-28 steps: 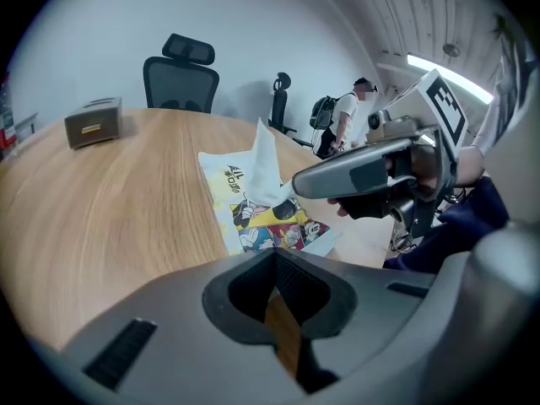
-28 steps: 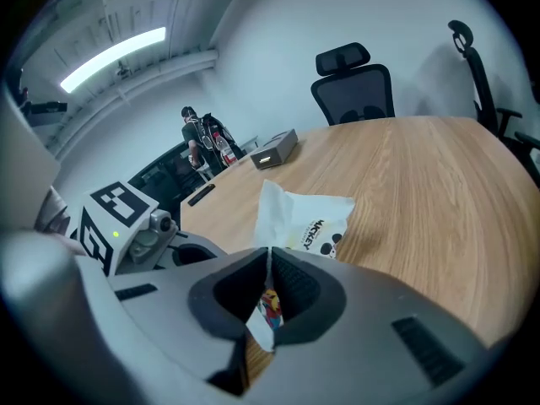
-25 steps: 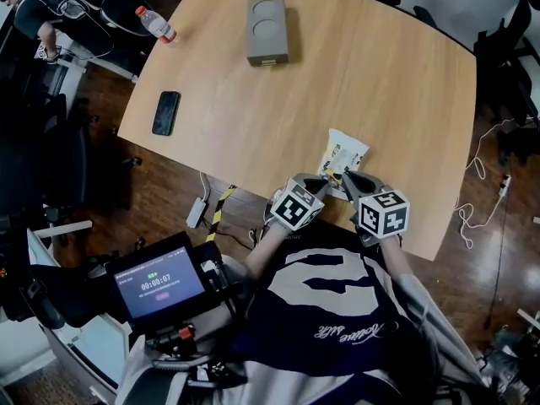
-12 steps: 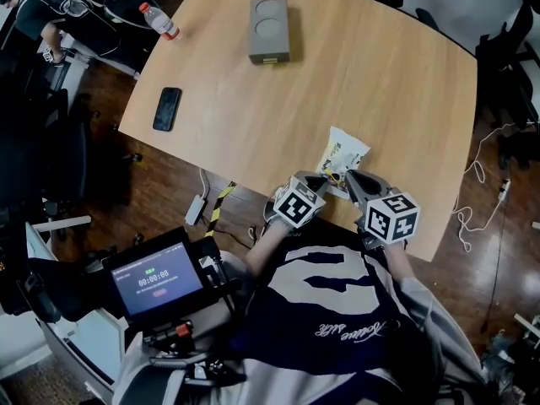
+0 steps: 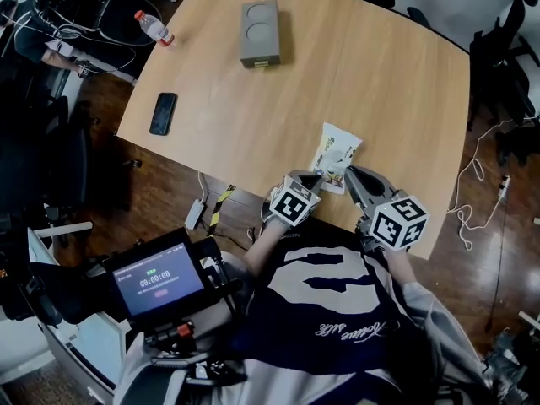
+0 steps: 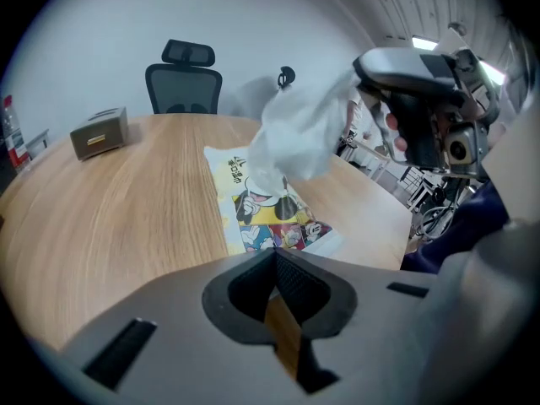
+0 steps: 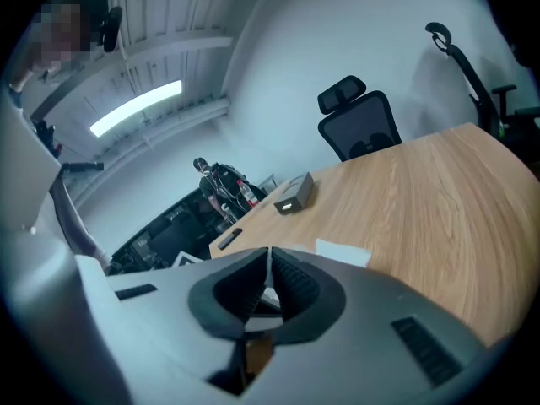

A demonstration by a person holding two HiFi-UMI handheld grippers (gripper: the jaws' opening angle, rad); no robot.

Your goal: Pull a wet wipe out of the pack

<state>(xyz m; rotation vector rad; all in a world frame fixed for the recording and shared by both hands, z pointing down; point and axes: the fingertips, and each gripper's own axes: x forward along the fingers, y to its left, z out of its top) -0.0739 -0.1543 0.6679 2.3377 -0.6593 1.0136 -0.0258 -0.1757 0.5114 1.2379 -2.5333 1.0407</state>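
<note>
**Right gripper (image 5: 352,175) drawn back from the pack (image 5: 337,152)**

Since a second ago, the right gripper has been shifted a little to the right and toward the near edge of the table (image 5: 371,66), so that its tip is no longer met with that of the left gripper (image 5: 314,178). The pack is left lying flat near the near right edge, printed face up, just beyond both tips.

In the left gripper view, a crumpled white wet wipe (image 6: 295,137) is seen stretched upward from the pack (image 6: 270,218) to the right gripper (image 6: 364,67), which is held above and to the right. In the right gripper view, the jaws of the right gripper (image 7: 268,281) are seen pressed together on a thin white sliver of the wipe.

The jaws of the left gripper (image 6: 274,264) are closed with nothing between them, and are held at the pack's near end; whether the pack is touched cannot be told.

Farther off on the table, a grey box (image 5: 259,32), a phone (image 5: 163,113) and a bottle (image 5: 154,28) are seen, well apart from the pack.
</note>
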